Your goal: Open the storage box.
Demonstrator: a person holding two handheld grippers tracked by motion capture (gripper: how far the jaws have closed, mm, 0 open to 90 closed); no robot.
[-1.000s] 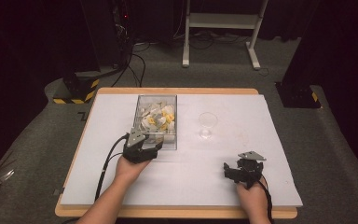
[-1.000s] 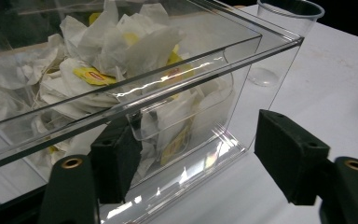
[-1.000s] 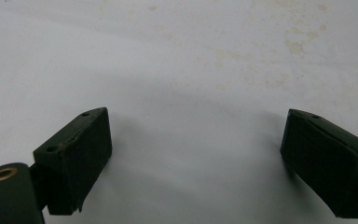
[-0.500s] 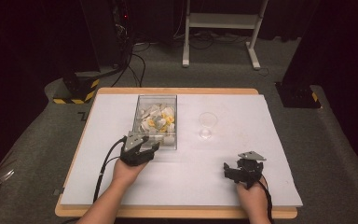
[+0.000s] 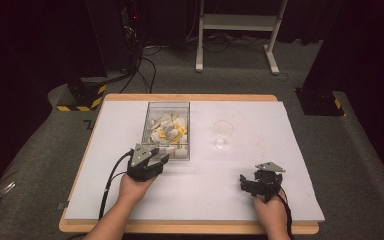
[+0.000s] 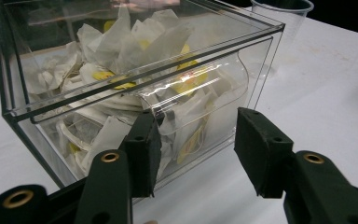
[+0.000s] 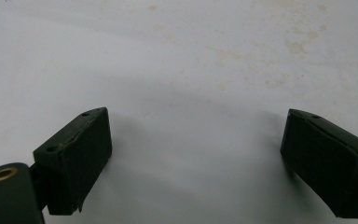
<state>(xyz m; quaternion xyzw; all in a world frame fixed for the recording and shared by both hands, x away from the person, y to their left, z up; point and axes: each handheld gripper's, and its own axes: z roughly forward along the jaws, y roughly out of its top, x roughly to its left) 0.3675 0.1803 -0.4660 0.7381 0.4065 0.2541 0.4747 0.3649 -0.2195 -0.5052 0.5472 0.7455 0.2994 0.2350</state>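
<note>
Left claw (image 5: 161, 161) narrower, at clear box (image 5: 152, 111)

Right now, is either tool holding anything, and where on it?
Nothing is held. The left tool has just been closing at the front pull of the clear plastic box of paper sachets, pads not yet pressing. The right tool stands open over the white tabletop.

We see a clear plastic box (image 5: 166, 131) packed with white paper sachets (image 6: 135, 42) marked yellow, beside a colourless transparent plastic cup (image 5: 222, 134). Both stand on a white tabletop (image 5: 250, 120), faintly stained brownish and edged in pale wood. Our two grippers are black.
</note>
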